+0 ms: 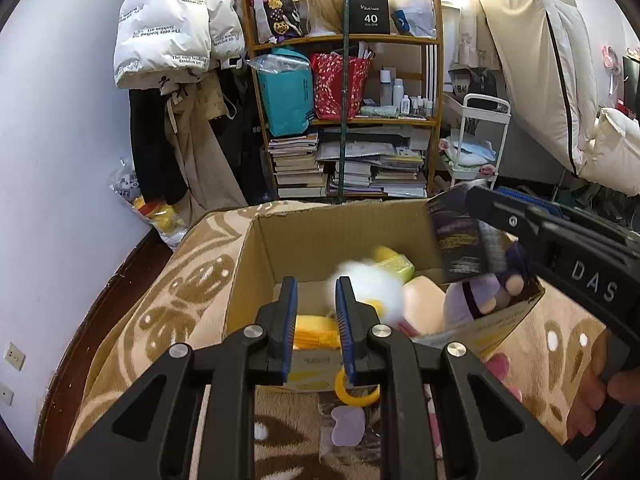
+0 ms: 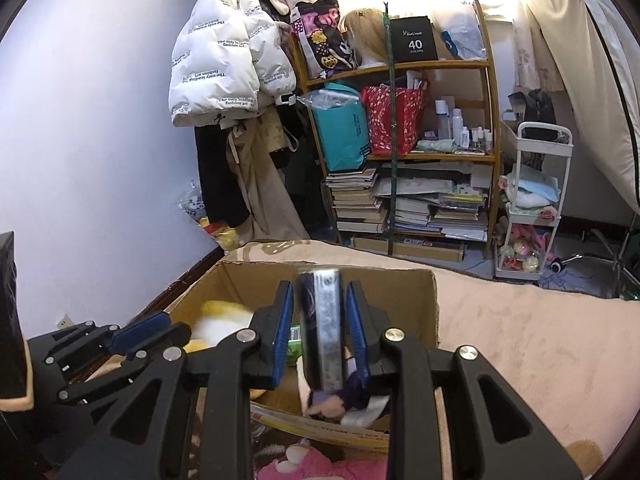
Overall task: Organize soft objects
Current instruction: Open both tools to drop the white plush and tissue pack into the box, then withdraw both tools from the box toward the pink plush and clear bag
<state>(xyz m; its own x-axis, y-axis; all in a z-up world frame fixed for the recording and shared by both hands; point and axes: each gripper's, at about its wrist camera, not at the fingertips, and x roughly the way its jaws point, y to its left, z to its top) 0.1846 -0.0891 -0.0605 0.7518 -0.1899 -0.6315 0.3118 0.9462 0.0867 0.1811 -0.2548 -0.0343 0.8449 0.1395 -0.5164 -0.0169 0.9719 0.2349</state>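
Right gripper (image 2: 316, 330), jaws pinching a dark boxed purple doll (image 2: 325, 340) above the open brown cardboard box (image 1: 320, 226) already holding several plush toys; left gripper (image 1: 316, 312) jaws spread, empty; pink plush (image 2: 304, 462) remains outside.

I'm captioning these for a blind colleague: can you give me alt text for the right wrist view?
The right gripper holds a dark packaged item above an open cardboard box of plush toys on a blanket. The left gripper sits lower left; cluttered shelves and hanging coats stand behind.
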